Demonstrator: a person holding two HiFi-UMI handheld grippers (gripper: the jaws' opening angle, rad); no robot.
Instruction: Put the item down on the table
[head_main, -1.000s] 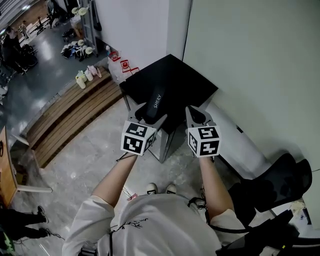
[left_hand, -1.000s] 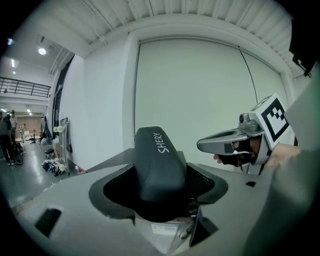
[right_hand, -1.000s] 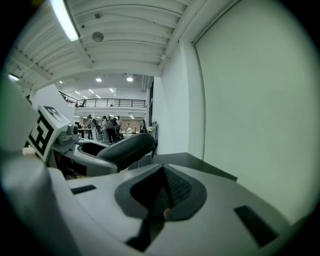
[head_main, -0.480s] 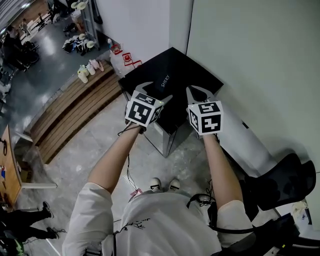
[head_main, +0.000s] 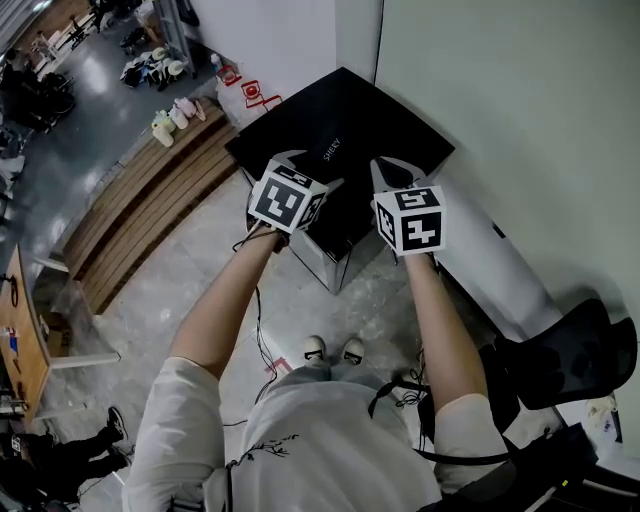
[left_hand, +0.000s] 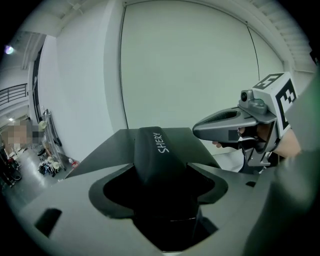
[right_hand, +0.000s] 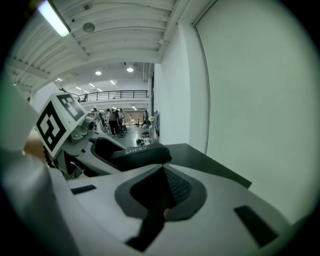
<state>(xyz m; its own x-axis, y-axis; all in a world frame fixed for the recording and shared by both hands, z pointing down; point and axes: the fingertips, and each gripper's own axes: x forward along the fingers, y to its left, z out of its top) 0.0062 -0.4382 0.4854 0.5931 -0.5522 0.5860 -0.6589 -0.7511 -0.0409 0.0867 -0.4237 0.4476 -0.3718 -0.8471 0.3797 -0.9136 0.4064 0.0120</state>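
Note:
A black padded case printed "SHERY" (head_main: 331, 154) (left_hand: 159, 150) (right_hand: 140, 153) sticks forward out of my left gripper (head_main: 316, 177) (left_hand: 160, 176), which is shut on its near end. The case hangs over the small black table (head_main: 385, 115) (left_hand: 102, 149) (right_hand: 202, 159) in the corner by the wall; whether it touches the top I cannot tell. My right gripper (head_main: 386, 172) (right_hand: 162, 192) is level with the left one, just to its right over the table's near edge, its jaws closed together with nothing between them. The left gripper view shows the right gripper (left_hand: 200, 131) beside the case.
A pale wall (head_main: 520, 110) runs close behind and to the right of the table. A long white object (head_main: 490, 265) lies along the wall's foot. A black chair (head_main: 560, 360) stands at lower right. Wooden steps (head_main: 130, 200) with bottles lie to the left.
Both grippers have moved forward, so the case now reaches farther over the black tabletop. The left gripper still holds the case and the right stays closed.

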